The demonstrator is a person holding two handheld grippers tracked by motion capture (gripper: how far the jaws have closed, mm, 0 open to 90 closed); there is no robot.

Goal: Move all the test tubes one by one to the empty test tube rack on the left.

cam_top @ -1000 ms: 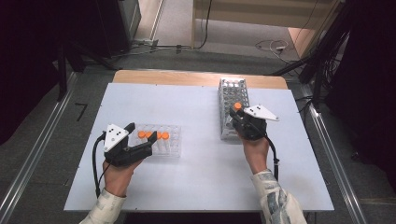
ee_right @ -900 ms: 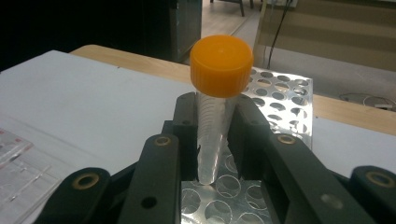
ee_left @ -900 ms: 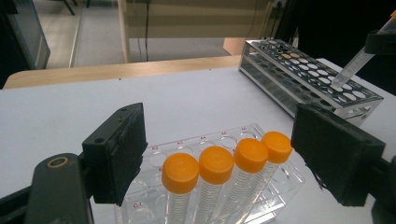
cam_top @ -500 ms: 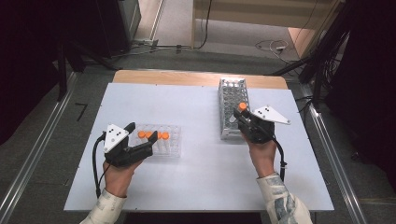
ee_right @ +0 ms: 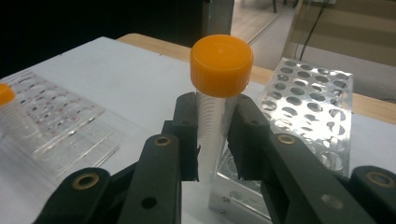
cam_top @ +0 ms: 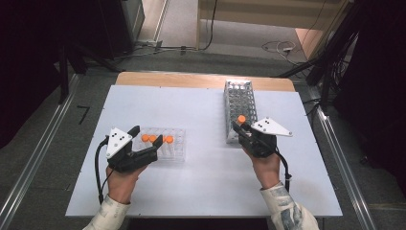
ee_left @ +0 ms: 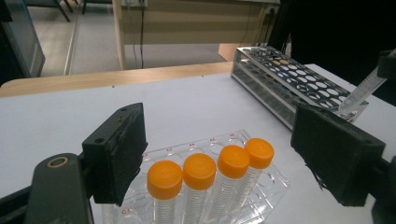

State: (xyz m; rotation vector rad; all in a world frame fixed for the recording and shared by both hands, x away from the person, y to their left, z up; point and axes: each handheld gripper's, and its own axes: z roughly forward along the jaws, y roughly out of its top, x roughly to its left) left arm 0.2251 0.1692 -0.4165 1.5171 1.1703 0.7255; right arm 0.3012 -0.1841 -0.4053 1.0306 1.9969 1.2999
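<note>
Right hand-held gripper (ee_right: 212, 140), clamped on one orange-capped tube (ee_right: 219, 88), now sits nearer the metal rack's (cam_top: 239, 103) near end than a second ago. Left hand-held gripper (ee_left: 217, 154), jaws apart, flanks four capped tubes (ee_left: 200, 171) in the clear rack (cam_top: 177, 148). White worktop (cam_top: 206, 187) between lies open.

Person's rig: two handheld black grippers, patterned white sleeves.

Left gripper (cam_top: 143, 141) and right gripper (cam_top: 238, 127) each carry a grey three-cornered plate on top and a black cable trailing toward the wrist. Jaws are black blocks with rough pads; arms show round brass-rimmed screw holes. Sleeve cuffs are white with a grey printed pattern.
</note>
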